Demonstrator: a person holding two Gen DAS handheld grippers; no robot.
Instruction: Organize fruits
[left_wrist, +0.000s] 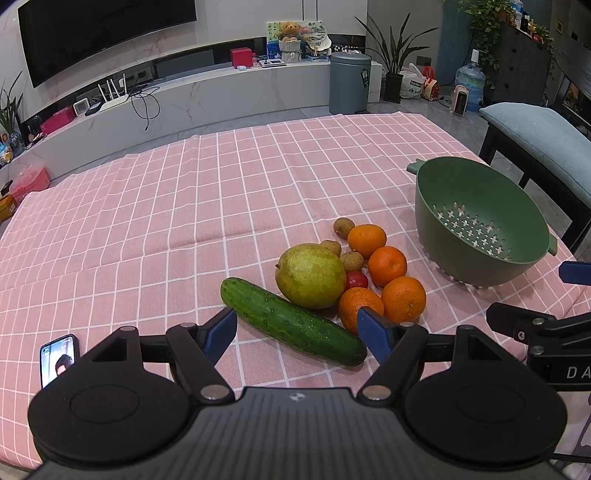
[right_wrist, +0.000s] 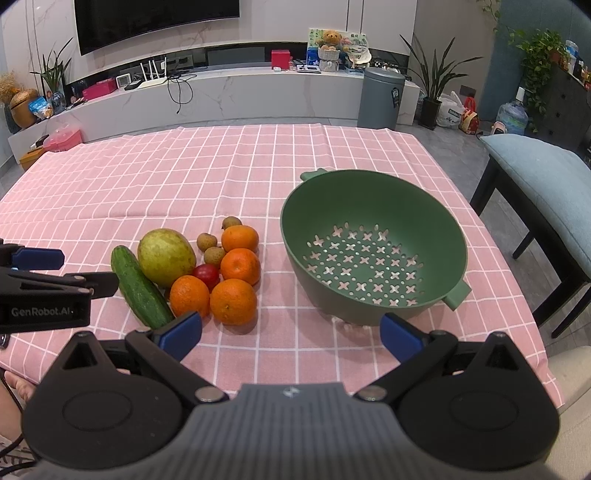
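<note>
The cucumber lies diagonally between the wide-open, empty left hand-held gripper fingers, nearer than the equally wide right hand-held gripper.

Fruit pile left of green colander on table.
Right tool wide open, holding nothing, near pile's nearest orange.

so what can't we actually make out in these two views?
- Red fruit: mostly hidden behind the pear and oranges, both views; type unclear.
- Phone: left wrist view, partly covered by the left hand-held gripper; screen too small.
- Colander: underside hidden.
</note>
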